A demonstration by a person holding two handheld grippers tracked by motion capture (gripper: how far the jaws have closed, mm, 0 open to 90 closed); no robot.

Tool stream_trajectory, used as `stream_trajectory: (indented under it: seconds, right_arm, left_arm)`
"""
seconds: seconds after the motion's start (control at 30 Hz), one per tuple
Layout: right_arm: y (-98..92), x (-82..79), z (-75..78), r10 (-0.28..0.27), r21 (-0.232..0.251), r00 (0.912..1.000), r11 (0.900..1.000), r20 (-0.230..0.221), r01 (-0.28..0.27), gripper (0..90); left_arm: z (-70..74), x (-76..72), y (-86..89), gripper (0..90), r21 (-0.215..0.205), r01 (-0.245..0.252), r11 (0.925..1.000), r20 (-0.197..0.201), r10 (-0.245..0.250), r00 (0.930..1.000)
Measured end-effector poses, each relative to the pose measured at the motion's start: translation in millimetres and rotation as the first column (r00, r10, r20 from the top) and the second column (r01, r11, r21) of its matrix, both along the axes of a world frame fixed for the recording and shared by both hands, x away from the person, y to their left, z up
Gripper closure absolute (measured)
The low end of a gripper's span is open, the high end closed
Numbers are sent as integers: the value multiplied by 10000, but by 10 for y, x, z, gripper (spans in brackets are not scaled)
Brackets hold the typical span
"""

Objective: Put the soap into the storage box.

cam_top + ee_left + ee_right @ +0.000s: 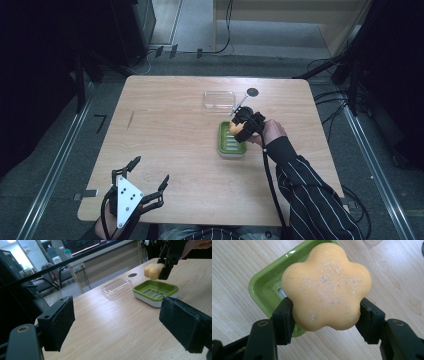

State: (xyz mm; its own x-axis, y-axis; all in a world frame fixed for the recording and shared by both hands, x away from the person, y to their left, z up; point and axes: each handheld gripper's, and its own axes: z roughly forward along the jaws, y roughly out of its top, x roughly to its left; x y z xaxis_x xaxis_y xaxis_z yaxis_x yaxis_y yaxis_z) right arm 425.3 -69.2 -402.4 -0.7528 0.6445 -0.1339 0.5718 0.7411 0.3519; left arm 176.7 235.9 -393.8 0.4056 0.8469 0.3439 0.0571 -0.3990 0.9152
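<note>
Between the two black pads of the right gripper (325, 315), a flower-shaped orange soap (327, 286) is sitting clamped, the jaws pressing on its lower lobes from either side. Just below and beyond that gripper, a green soap dish (265, 287) is resting on the wooden table (234, 267), with the soap hanging over one corner of it and not touching it, as far as the left gripper view is showing. In that view the right gripper (163, 270) is holding the soap (153, 271) above the far rim of the dish (155, 291), whose slotted floor is lying bare.

Seen from the high view, the right gripper (239, 127) is hovering over the far end of the dish (231, 145), with the person's hand (272, 132) and striped sleeve (310, 195) trailing back from it toward the table's near right edge. Just beyond the gripper, a clear plastic lid (219, 99) is lying flat on the table, and beside that a dark round hole (253, 91) is showing in the tabletop.

Well apart from all this, at the near left corner of the table, the left gripper (150, 175) is resting with its jaws standing wide open and nothing between them; its grey three-cornered plate (125, 200) is facing up.
</note>
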Motion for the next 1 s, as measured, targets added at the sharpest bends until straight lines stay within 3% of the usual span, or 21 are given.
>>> stream_trajectory:
  seconds: [0.37,1.0]
  right_arm:
    - [93,28,-47,144,-57,9999,9999,-92,-145,403]
    - [190,120,-293,169,-55,9989,9998,-446,-172,402]
  left_arm:
    - [1,0,1,135,-18,13,10000,-4,-13,10000]
    - [1,3,5,135,-38,35,10000,0,-35,10000]
